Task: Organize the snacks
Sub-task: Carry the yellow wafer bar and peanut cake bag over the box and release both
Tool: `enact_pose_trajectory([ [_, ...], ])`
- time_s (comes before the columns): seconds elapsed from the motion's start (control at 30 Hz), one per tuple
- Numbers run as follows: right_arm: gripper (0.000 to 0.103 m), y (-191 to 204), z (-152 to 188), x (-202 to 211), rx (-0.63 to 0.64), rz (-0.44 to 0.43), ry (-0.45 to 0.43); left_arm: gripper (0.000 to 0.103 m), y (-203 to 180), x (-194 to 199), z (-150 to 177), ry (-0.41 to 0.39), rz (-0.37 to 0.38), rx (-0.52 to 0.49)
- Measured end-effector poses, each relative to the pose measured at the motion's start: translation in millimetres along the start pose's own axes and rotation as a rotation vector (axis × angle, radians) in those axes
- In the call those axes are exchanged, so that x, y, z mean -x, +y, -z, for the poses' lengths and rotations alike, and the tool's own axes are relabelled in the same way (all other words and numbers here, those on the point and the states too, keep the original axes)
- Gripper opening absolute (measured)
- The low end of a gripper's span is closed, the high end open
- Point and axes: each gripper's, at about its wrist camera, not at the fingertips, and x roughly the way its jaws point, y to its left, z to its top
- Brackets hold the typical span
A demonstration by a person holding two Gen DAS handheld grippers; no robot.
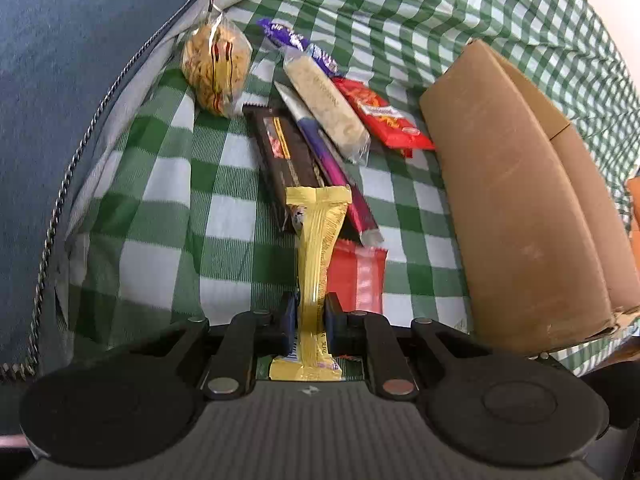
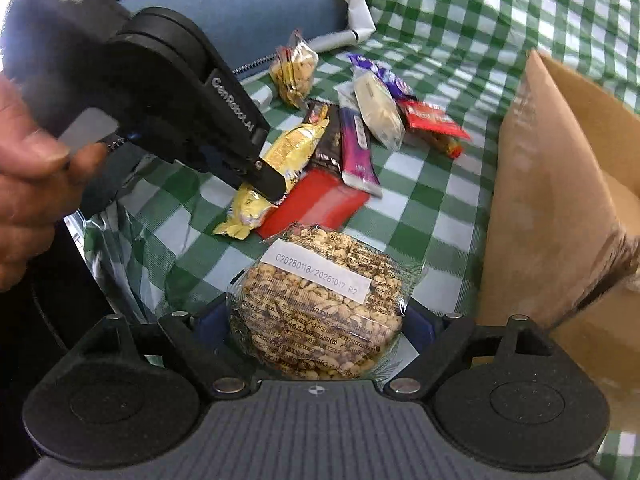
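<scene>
My left gripper (image 1: 311, 316) is shut on a yellow snack bar (image 1: 316, 248), which it holds just above the green checked cloth; the bar also shows in the right wrist view (image 2: 280, 156) with the left gripper (image 2: 268, 184) clamped on it. My right gripper (image 2: 316, 320) is shut on a clear bag of nuts (image 2: 316, 312) with a white label. A pile of bars lies ahead: a dark one (image 1: 284, 152), a purple one (image 1: 332, 168), a pale one (image 1: 324, 104), two red ones (image 1: 380, 116). A clear bag of noodle snacks (image 1: 216, 68) stands at the back left.
An open cardboard box (image 1: 520, 200) stands on the right of the cloth, also in the right wrist view (image 2: 560, 200). A blue cushion with a zip (image 1: 60, 100) borders the cloth on the left. A person's hand (image 2: 24, 168) holds the left gripper.
</scene>
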Motion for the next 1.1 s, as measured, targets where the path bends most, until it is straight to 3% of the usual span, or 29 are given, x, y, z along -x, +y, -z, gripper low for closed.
enact_pose_trajectory([
  [0.17, 0.088, -8, 5, -7, -0.024, -0.002, 0.016, 0.018, -11, -4, 7, -0.014, -0.047, -0.012],
  [0.3, 0.091, -6, 7, -11, -0.014, 0.001, 0.019, 0.019, -4, 1, 8, -0.013, -0.042, 0.025],
  [0.63, 0.089, -7, 8, -8, -0.024, -0.005, 0.012, 0.017, -13, 7, 14, -0.047, -0.066, -0.005],
  [0.87, 0.088, -5, 5, 10, -0.012, 0.000, -0.047, 0.017, -11, 40, 15, -0.192, -0.018, 0.033],
  [1.1, 0.088, -9, -16, 61, -0.016, -0.026, -0.160, 0.017, -20, 88, 26, -0.400, 0.026, 0.006],
])
